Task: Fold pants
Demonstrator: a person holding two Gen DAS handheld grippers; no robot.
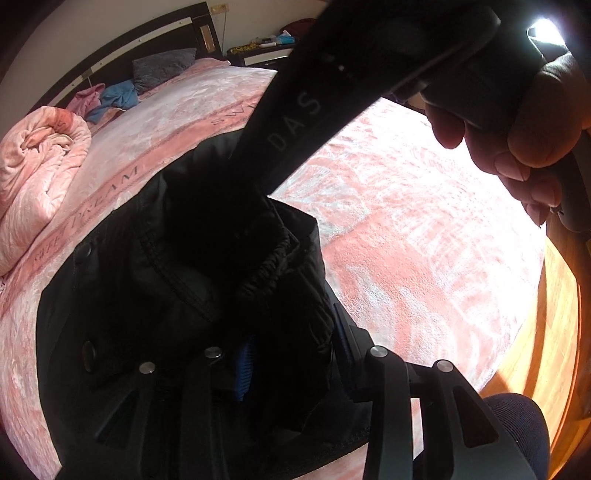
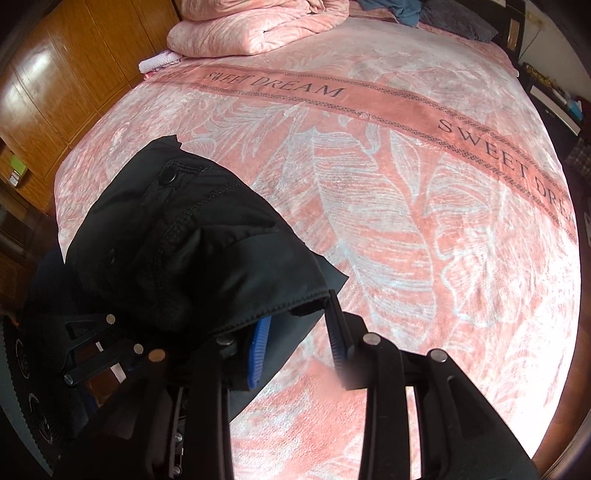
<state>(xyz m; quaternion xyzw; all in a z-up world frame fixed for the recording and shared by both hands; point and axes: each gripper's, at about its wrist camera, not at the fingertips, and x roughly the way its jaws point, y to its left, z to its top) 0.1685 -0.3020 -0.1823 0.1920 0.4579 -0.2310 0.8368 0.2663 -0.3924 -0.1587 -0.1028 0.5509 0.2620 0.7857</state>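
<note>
Two wrist fisheyes, both close over the bed.

Left wrist view: looks forward along its fingers, tilted down at the pink blanket [image 1: 406, 229], facing the dark headboard [image 1: 122, 48] and grey pillow [image 1: 162, 66] far off; black pants [image 1: 177, 280] fill the near field right at the lens; wooden floor [image 1: 543, 332] at the right rim. Right wrist view: also tilted down, set close over the pants [image 2: 177, 236], facing across the blanket [image 2: 369, 206] toward the wooden wardrobe [image 2: 74, 70] and folded quilt [image 2: 258, 33] at top. Shared: pants, blanket with "SWEET DREAM" band, quilt [image 1: 37, 173], pillow end of the bed.
</note>
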